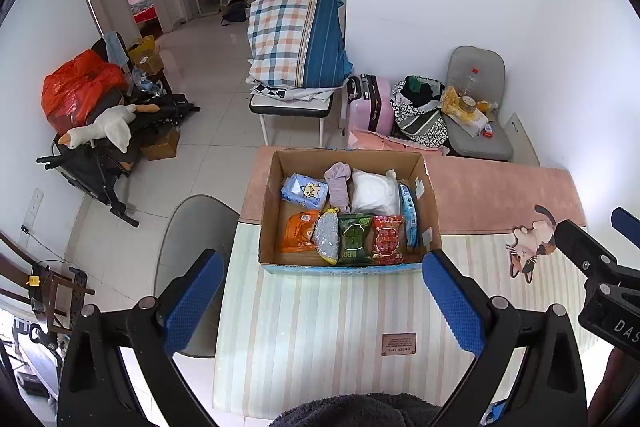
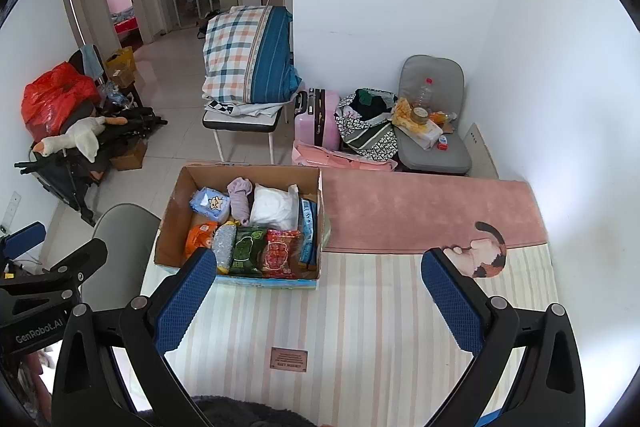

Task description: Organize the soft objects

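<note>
Both tools (image 1: 322,291) (image 2: 320,291) agape, empty; filled cardboard box (image 1: 430,203) just beyond.

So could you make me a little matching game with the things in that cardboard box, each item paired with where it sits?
Things:
1. white pillow
2. blue tissue pack
3. red snack bag
4. orange packet

Places in the cardboard box:
A. near row, far left
B. far row, far left
C. near row, right of the green bag
D. far row, right of the purple cloth

Pairs: 1-D, 2-B, 3-C, 4-A
</note>
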`<state>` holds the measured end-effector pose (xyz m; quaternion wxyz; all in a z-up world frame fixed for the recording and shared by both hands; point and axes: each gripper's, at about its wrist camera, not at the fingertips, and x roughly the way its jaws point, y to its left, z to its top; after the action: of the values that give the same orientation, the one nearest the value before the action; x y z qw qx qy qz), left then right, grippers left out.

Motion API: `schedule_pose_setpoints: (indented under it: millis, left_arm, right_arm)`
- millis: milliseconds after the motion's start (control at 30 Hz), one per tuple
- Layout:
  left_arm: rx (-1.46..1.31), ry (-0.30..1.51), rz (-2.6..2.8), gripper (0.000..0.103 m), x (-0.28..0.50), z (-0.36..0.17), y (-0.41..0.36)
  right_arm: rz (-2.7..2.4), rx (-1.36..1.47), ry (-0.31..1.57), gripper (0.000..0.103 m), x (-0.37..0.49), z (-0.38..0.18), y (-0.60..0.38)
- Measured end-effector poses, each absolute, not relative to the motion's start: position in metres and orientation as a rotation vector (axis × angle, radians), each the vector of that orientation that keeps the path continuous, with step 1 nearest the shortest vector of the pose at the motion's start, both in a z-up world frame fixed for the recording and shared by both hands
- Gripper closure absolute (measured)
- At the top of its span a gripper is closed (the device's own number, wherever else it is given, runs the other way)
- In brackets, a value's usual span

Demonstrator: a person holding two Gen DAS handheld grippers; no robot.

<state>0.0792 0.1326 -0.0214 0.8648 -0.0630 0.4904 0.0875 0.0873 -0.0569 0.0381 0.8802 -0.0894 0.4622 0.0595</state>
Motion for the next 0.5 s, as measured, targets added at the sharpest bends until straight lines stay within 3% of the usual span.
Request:
schedule_pose_setpoints:
  millis: [500]
  left_arm:
    - [-0.126, 1.022, 0.182, 0.001, 0.0786, -0.0218, 0.1321]
  right_arm:
    - [0.123, -0.186, 0.958, 0.0, 0.0892, 0.0402, -0.0585]
